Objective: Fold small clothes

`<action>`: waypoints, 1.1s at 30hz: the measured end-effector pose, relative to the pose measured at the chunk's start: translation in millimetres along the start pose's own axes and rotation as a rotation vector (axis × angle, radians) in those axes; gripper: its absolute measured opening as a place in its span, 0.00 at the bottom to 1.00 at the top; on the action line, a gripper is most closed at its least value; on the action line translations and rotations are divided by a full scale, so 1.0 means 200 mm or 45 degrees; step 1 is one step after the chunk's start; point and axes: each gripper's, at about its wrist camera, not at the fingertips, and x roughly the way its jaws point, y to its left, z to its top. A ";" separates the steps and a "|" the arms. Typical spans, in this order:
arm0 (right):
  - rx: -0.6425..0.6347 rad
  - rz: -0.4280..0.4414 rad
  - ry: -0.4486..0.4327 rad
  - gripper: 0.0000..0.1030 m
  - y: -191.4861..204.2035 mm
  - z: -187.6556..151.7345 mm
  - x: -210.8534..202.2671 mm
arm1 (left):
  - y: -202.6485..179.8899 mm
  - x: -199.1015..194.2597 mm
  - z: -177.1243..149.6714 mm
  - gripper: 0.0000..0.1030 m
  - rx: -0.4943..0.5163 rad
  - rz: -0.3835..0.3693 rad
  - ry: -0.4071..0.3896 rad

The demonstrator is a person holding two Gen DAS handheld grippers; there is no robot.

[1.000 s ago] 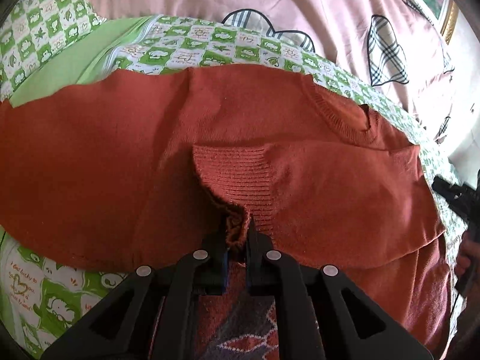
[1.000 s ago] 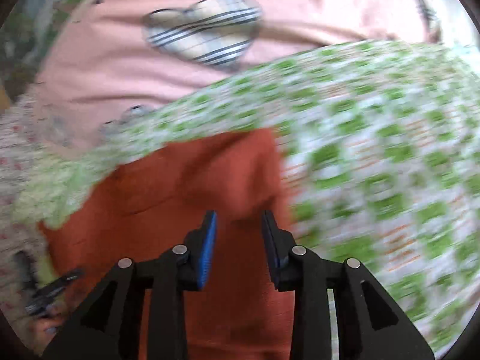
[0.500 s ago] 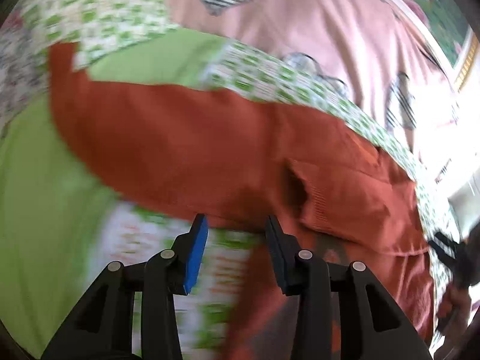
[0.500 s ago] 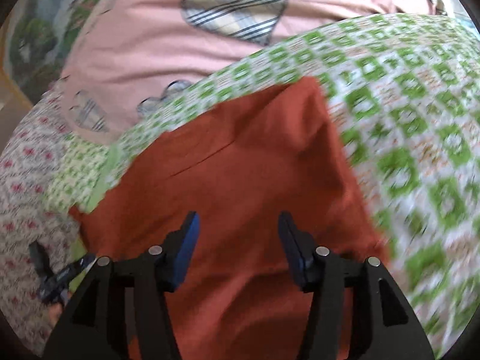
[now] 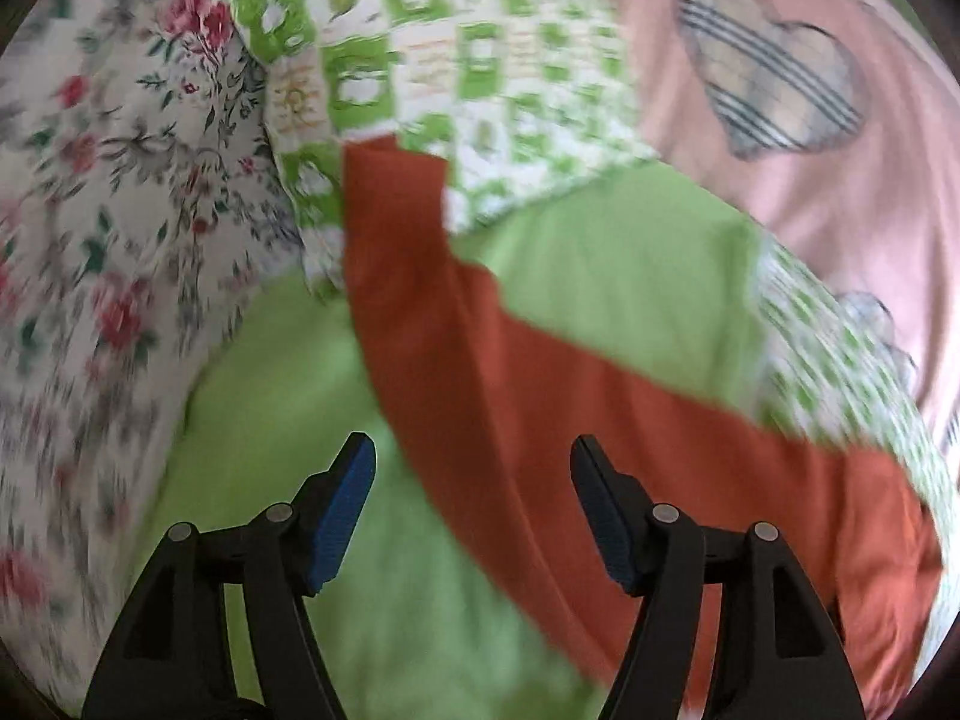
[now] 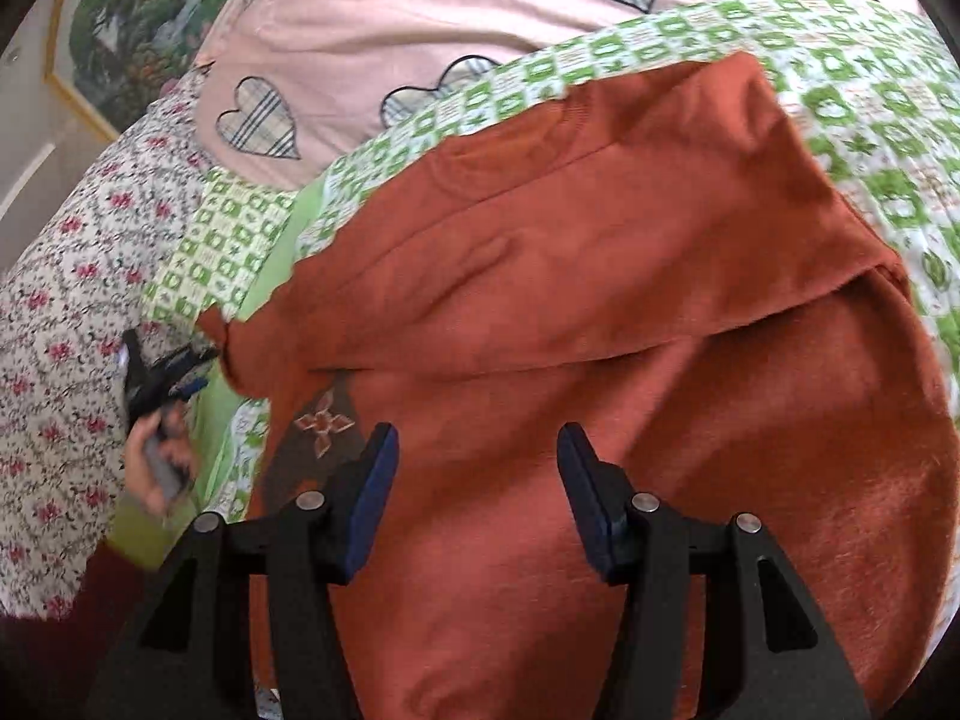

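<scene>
Left wrist view looks down between the left gripper point(image 5: 474, 468), whose blue-padded jaws stand wide apart and are opening, with nothing between them. A second ago they were pinched together on the ribbed cuff of the orange sweater point(image 5: 540, 396); now that cuff is out of sight. From between the jaws, a band of the sweater runs up to 11 o'clock and down to 4 o'clock across a plain green sheet point(image 5: 630, 276). Half a second ago the sweater filled far more of this view.

Right wrist view has the right gripper point(image 6: 477, 468) with its jaws apart, hovering over the sweater point(image 6: 600, 312) and gripping nothing; they are wider than a second ago and as they were half a second ago. Only this view shows the whole garment: its body partly folded, one flap laid across it, the neckline toward 11 o'clock and a dark patterned patch point(image 6: 324, 420) near the left fingertip. At 9 o'clock it also shows the other gripper point(image 6: 162, 372), held in a hand point(image 6: 156, 468), off the sweater's left edge.

Beneath lies a green-and-white checked quilt point(image 6: 870, 120), a floral cover point(image 5: 90, 210) to the left, and farther off a pink blanket with plaid hearts point(image 6: 384, 12). A framed landscape picture point(image 6: 114, 42) hangs at 10 o'clock.
</scene>
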 end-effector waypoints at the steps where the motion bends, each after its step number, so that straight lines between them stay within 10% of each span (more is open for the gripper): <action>1: -0.009 -0.001 0.007 0.55 0.01 0.00 0.01 | 0.04 0.07 0.08 0.66 -0.041 0.015 0.014; 6: -0.018 0.008 0.048 0.55 0.03 0.02 0.08 | 0.17 0.28 0.26 0.58 -0.176 0.040 0.056; 8: -0.015 0.009 0.056 0.55 0.04 0.02 0.11 | 0.22 0.32 0.28 0.12 -0.214 -0.003 0.061; 18: -0.022 0.054 0.032 0.55 0.06 0.02 0.11 | 0.01 -0.12 0.11 0.08 -0.124 -0.316 -0.155; 33: 0.129 -0.015 -0.125 0.55 -0.24 -0.04 -0.25 | -1.44 -0.62 -0.75 0.08 0.423 -0.841 -0.101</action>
